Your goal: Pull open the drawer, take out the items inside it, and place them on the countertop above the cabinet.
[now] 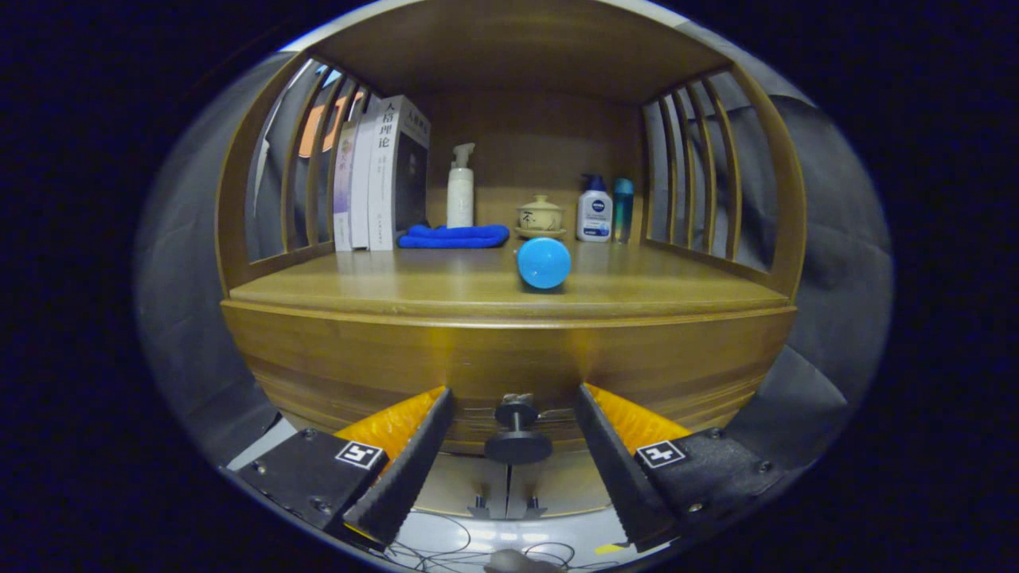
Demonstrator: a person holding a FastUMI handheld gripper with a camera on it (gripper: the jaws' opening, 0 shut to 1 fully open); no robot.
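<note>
A wooden cabinet's drawer front (509,370) faces me, shut flush under the countertop (446,290). Its dark round knob (517,438) sticks out toward me and sits between my two fingers, close to their tips. My gripper (513,398) is open, one finger on each side of the knob, neither touching it. A blue round-ended object (544,263) lies on the countertop just above the drawer. The drawer's inside is hidden.
At the back of the countertop stand books (380,175), a white pump bottle (460,191), a folded blue cloth (454,236), a small lidded pot (540,216), a white lotion bottle (594,212) and a teal bottle (622,208). Slatted wooden sides flank the shelf. Cables lie on the floor below.
</note>
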